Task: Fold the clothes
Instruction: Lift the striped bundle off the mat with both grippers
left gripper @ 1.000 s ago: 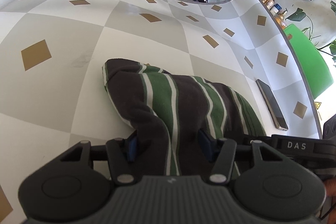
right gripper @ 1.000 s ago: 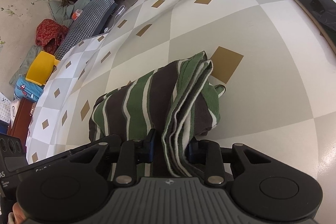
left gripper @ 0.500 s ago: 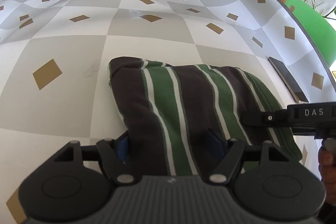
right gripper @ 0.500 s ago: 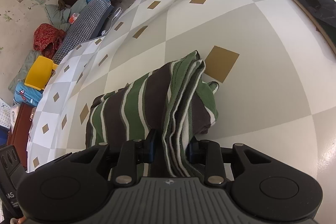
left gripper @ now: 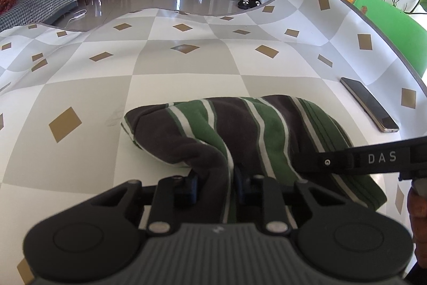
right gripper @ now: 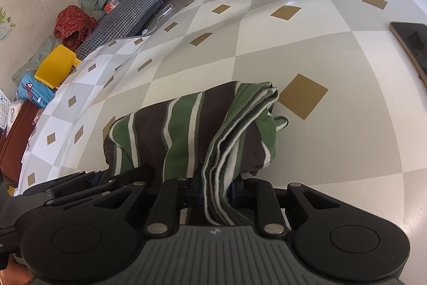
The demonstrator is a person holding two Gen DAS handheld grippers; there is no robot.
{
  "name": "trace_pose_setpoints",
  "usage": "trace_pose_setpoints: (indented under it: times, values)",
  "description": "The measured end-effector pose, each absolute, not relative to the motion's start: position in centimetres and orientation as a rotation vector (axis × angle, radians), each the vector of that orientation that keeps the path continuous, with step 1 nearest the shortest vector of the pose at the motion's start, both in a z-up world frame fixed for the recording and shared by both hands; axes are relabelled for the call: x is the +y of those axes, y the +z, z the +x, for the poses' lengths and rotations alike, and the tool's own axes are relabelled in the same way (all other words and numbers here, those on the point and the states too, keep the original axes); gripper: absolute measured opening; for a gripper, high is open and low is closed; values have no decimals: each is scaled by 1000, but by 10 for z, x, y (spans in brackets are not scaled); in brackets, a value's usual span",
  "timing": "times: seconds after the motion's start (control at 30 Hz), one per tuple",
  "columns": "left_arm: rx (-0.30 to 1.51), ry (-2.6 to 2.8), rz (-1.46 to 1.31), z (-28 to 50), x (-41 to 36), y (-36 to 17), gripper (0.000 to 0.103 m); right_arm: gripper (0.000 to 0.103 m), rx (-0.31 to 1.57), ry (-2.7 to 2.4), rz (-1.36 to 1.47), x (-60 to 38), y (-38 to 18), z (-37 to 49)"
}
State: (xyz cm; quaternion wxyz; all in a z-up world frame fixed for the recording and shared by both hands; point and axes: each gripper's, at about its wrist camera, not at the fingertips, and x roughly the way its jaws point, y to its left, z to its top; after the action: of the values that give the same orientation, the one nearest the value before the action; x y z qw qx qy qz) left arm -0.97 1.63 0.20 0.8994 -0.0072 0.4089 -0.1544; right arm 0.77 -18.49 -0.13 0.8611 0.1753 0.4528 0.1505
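Note:
A folded garment (left gripper: 240, 130) with dark brown, green and white stripes lies on the checkered tablecloth (left gripper: 160, 66). My left gripper (left gripper: 216, 182) is shut on a bunched brown edge at its near left side. In the right wrist view the same garment (right gripper: 181, 130) shows its stacked layered edge, and my right gripper (right gripper: 216, 191) is shut on those layers. The right gripper's arm, marked DAS (left gripper: 373, 158), reaches in over the garment's right side in the left wrist view. The left gripper's body (right gripper: 80, 186) shows at lower left of the right wrist view.
A phone (left gripper: 369, 107) lies on the cloth to the right of the garment, also the phone (right gripper: 412, 44) at the right edge. A green chair (left gripper: 389, 28) stands beyond the table's right rim. A sofa, dining chairs and plants fill the room behind.
My left gripper has closed from wide apart onto a narrow bunch of the brown edge. The garment has settled lower and flatter on the cloth. The right gripper keeps its hold on the layers.

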Motion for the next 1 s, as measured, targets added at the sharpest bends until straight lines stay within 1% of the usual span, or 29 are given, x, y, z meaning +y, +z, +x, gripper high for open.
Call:
trace_pose_setpoints:
  times: [0.6,1.0]
  values:
    - [806,-205,-9,-38,28,36,22,18,840,414,293,-168,26,-14]
    - [740,-151,34,-62,25,67,22,18,748,468,284,-168,49,-34]
